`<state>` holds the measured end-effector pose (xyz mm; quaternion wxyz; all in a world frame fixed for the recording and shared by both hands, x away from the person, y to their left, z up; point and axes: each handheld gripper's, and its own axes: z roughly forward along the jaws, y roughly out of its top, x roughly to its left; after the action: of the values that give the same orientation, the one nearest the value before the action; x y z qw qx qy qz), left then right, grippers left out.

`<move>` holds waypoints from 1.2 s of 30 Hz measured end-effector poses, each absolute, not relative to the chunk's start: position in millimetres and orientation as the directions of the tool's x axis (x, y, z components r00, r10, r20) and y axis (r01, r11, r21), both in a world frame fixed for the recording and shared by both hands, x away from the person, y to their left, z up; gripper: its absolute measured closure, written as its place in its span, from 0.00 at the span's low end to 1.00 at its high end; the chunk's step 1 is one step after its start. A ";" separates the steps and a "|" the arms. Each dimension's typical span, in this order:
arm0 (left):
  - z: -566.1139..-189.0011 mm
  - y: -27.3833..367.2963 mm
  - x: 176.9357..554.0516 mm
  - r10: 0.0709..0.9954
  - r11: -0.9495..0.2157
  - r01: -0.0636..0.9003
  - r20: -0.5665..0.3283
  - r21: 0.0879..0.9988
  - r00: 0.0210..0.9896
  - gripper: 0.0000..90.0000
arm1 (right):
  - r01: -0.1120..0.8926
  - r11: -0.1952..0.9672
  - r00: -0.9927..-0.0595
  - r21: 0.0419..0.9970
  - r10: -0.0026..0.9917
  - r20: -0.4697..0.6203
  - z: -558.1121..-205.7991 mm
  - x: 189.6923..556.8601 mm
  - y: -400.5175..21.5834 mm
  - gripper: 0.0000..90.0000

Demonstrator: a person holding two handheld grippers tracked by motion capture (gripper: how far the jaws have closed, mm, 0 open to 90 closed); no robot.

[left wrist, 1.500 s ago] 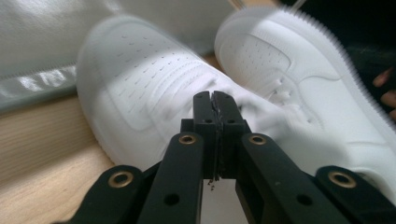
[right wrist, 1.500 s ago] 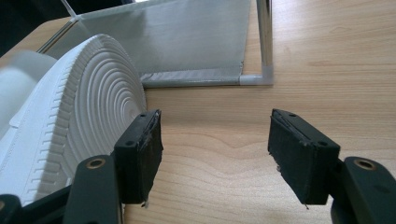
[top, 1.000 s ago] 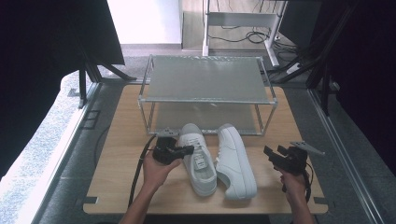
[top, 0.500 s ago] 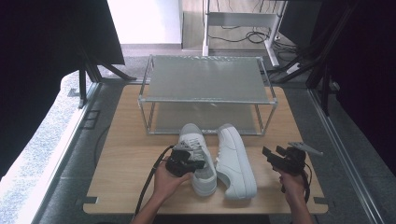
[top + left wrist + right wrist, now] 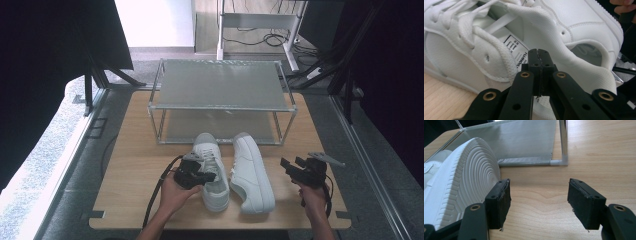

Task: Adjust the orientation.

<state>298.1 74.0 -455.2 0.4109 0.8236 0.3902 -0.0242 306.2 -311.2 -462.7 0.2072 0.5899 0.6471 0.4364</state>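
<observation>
White left shoe [image 5: 212,172]: on the wooden worktop [image 5: 130,185] just in front of the rack, toe toward it, touching or nearly touching its mate
Left tool [image 5: 194,175]: jaws closed flat together at the shoe's collar [image 5: 506,58]; whether any cloth is pinched between them cannot be told
Right shoe [image 5: 251,172]: tipped on its side, ribbed sole [image 5: 466,187] facing the right tool
Right tool [image 5: 295,169]: jaws wide, holding nothing, just beside that sole
Risk: a pinch on soft collar cloth alone could slip on lifting, and the shoe would drop or knock its mate
Rack [image 5: 222,100]: metal frame with two mesh shelves, both bare
In the way: front legs and the low top shelf leave little room for a shoe going in
</observation>
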 end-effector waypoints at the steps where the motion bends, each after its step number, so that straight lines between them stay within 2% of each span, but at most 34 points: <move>1: -454.9 76.8 297.8 0.626 -0.360 0.666 -0.360 0.654 0.692 1.00 | 0.583 -0.076 -0.218 0.809 0.944 0.246 -462.7 306.2 -311.5 0.39; 7: -453.7 89.2 298.1 0.655 -0.354 0.675 -0.344 0.647 0.673 1.00 | 0.582 -0.072 -0.222 0.810 0.944 0.243 -462.5 305.8 -310.7 0.39; 16: -453.6 129.7 303.3 0.712 -0.299 0.708 -0.345 0.640 0.612 0.99 | 0.585 -0.073 -0.222 0.807 0.943 0.246 -463.0 306.3 -310.0 0.39; 21: -451.1 138.8 301.7 0.670 -0.258 0.705 -0.404 0.661 0.623 0.84 | 0.585 -0.068 -0.224 0.808 0.944 0.241 -463.1 306.3 -309.1 0.39; 25: -445.3 138.7 299.2 0.671 -0.283 0.692 -0.379 0.664 0.637 0.73 | 0.584 -0.062 -0.229 0.809 0.944 0.237 -462.9 306.1 -307.5 0.39; 32: -434.3 150.1 296.0 0.622 -0.246 0.691 -0.436 0.680 0.650 0.59 | 0.586 -0.060 -0.229 0.808 0.944 0.237 -463.1 306.2 -307.3 0.39; 34: -424.6 154.3 293.1 0.609 -0.210 0.684 -0.454 0.698 0.650 0.47 | 0.584 -0.059 -0.231 0.809 0.944 0.235 -463.0 306.1 -307.3 0.39; 36: -418.9 156.9 291.0 0.619 -0.205 0.673 -0.439 0.711 0.652 0.44 | 0.583 -0.058 -0.232 0.811 0.944 0.234 -462.9 306.0 -307.4 0.39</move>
<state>291.0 156.9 -418.9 0.4735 0.7757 0.4162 -0.0286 306.0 -307.4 -462.9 0.2084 0.5837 0.6540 0.4337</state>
